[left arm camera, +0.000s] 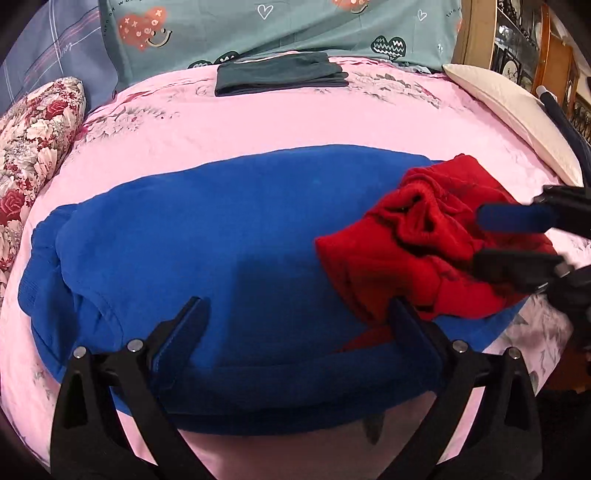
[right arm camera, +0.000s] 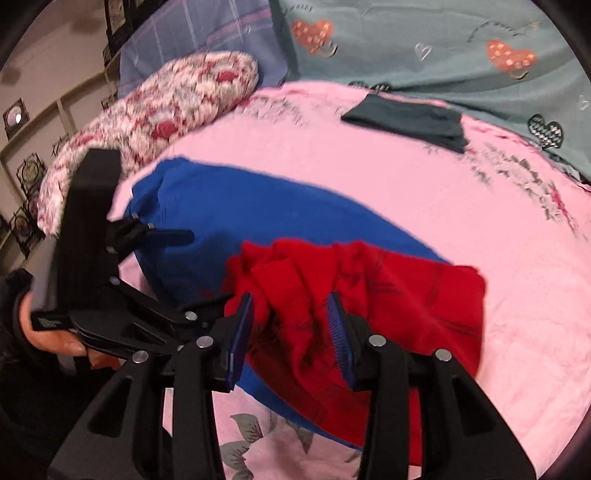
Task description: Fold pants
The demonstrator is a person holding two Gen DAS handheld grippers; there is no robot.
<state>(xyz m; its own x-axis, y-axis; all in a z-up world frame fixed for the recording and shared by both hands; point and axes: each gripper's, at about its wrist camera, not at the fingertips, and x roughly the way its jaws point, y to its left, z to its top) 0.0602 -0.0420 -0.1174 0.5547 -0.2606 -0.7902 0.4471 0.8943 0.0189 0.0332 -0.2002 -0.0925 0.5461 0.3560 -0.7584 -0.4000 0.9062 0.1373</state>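
Blue pants (left arm camera: 192, 251) lie spread flat across the pink bedsheet (left arm camera: 258, 122); they also show in the right wrist view (right arm camera: 229, 206). A crumpled red garment (left arm camera: 417, 243) lies on their right end, also seen in the right wrist view (right arm camera: 388, 291). My left gripper (left arm camera: 299, 314) is open, its jaws standing wide over the near edge of the blue pants. My right gripper (right arm camera: 291, 317) is open, its jaws on either side of a bunched fold of the red garment; it also shows in the left wrist view (left arm camera: 509, 236).
A folded dark green garment (left arm camera: 277, 74) lies at the far side of the bed, before a teal heart-print pillow (left arm camera: 280, 26). A floral pillow (left arm camera: 33, 147) lies at left, a cream pillow (left arm camera: 517, 114) at right. Wooden shelves (left arm camera: 524, 40) stand beyond the bed.
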